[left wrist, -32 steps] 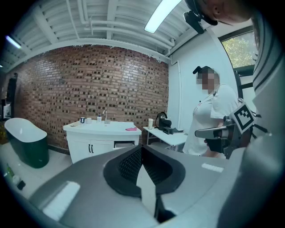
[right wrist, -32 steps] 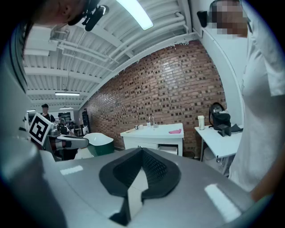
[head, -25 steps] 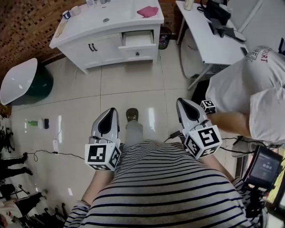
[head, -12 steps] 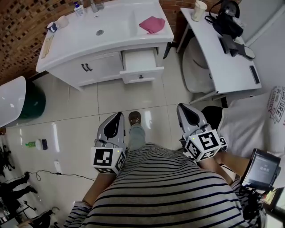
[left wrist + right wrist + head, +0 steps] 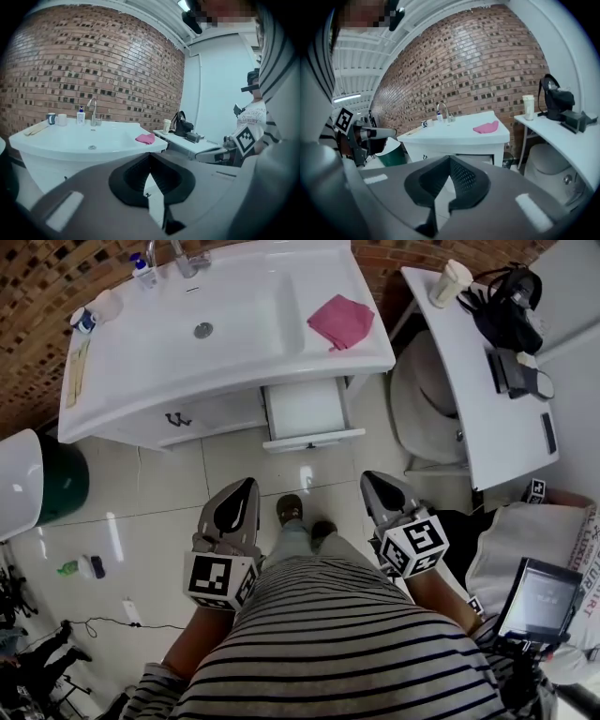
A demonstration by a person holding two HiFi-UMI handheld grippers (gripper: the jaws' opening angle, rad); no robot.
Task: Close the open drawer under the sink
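a person in a striped shirt (image 5: 347,643) stands on a glossy tiled floor (image 5: 169,512) facing a white sink vanity (image 5: 234,329) set against a brick wall (image 5: 37,306), with a gripper in each hand held low in front of the body. the left gripper (image 5: 247,486) and the right gripper (image 5: 367,477) both point toward the vanity and are well apart from it, touching nothing. the left one's fingers (image 5: 132,177) are pressed together at the tips with nothing between them, and the right one's fingers (image 5: 465,180) meet at the tips the same way, empty.

the drawer (image 5: 309,414) sits under the right end of the vanity top. it is pulled out with its white inside showing and its front panel toward the person, ahead of and between the two grippers. a closed cabinet door (image 5: 178,418) is beside it on the left.

on the counter a pink cloth (image 5: 340,321) lies near the right edge, and a faucet (image 5: 183,257) and a soap bottle (image 5: 142,273) stand at the back. to the right, a white side table (image 5: 487,390) holds a cup (image 5: 453,282) and a black bag (image 5: 511,310). a green bin (image 5: 61,479) is at the far left.
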